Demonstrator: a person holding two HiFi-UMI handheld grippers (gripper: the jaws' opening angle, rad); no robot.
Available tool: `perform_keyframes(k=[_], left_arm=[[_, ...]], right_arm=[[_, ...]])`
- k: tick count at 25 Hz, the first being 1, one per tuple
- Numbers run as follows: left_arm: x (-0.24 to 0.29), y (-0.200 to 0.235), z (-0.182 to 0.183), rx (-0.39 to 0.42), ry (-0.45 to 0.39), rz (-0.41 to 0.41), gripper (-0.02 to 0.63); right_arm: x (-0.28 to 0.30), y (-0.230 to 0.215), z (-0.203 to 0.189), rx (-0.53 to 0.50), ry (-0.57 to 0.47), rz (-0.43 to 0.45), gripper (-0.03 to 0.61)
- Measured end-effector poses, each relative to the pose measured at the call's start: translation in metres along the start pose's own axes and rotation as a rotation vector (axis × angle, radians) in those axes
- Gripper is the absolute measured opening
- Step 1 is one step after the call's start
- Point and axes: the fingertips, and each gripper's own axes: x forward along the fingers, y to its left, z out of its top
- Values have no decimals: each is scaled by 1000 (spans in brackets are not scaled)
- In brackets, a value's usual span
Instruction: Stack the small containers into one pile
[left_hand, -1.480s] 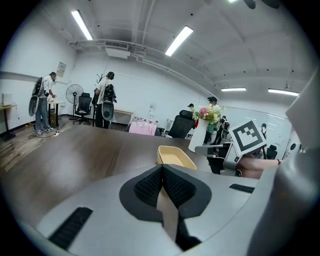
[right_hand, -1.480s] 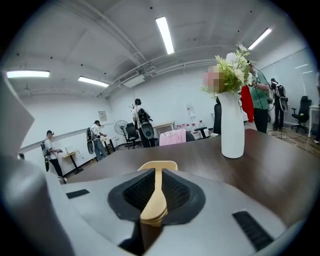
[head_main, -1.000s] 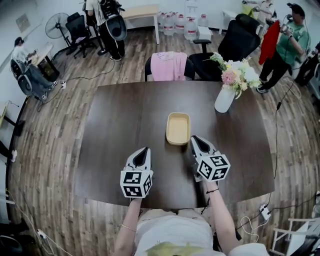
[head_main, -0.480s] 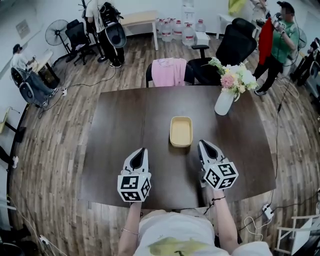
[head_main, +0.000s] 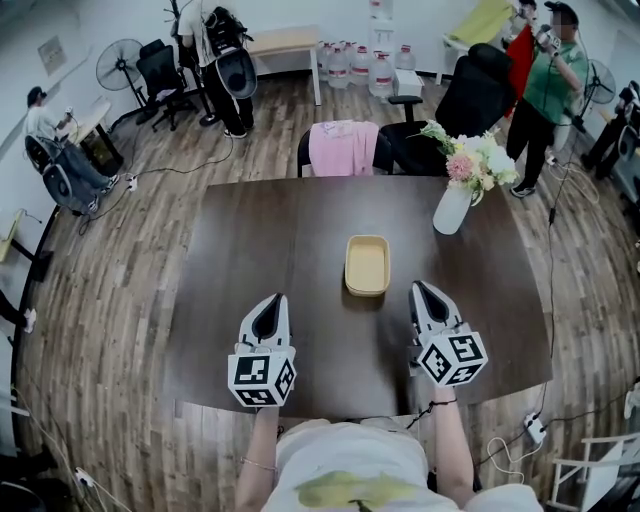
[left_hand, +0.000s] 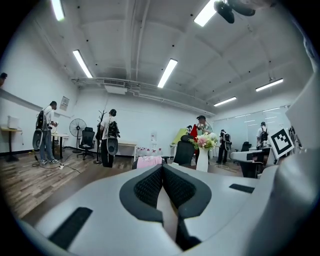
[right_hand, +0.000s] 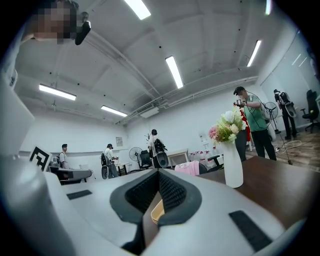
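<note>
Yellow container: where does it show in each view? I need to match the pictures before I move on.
Head view: the pale yellow rectangular plastic container sits just above picture centre.
Left gripper view: not visible.
Right gripper view: the container is a sliver at low centre, in the gap beneath the jaws.
Shared landmark: the white vase of pink and white flowers, seen in all three views.

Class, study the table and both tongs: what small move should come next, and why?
Probably just lower the left tongs and right tongs to rest. Both are shut, empty and apart from the yellow container, which is the only one showing on the table and seemingly one pile already.
</note>
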Motion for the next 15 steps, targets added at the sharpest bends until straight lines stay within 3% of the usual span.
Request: perform_keyframes(k=[15], left_arm=[[-8,8,6,15,-20,1,25]], right_arm=[[-12,-5,9,-48,-19,-37,21]])
